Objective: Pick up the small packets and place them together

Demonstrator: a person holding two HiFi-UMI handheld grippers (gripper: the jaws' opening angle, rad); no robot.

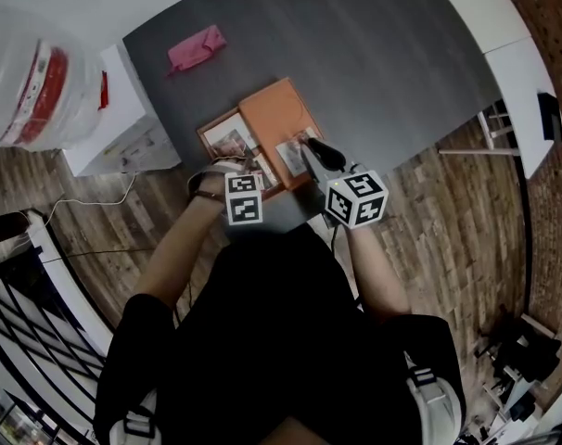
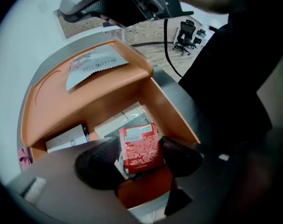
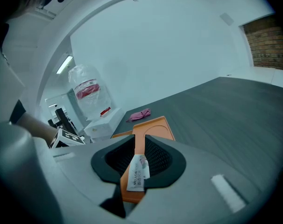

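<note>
You are in the middle of the job, with a packet in each gripper and nothing gathered into one pile yet.

Your left gripper has its fingers wide apart around a red packet. Both pads seem to touch its edges, though the dark view makes that hard to confirm. That packet is just above the open compartment of the orange box.

Your right gripper has its fingers nearly together, pinching a white sachet low over the orange lid.

The compartment holds more white packets, so there is more picking to do.

The box stands near the edge of the dark bench. What remains is to bring the red packet and the sachet to one spot, then fetch the rest.
</note>
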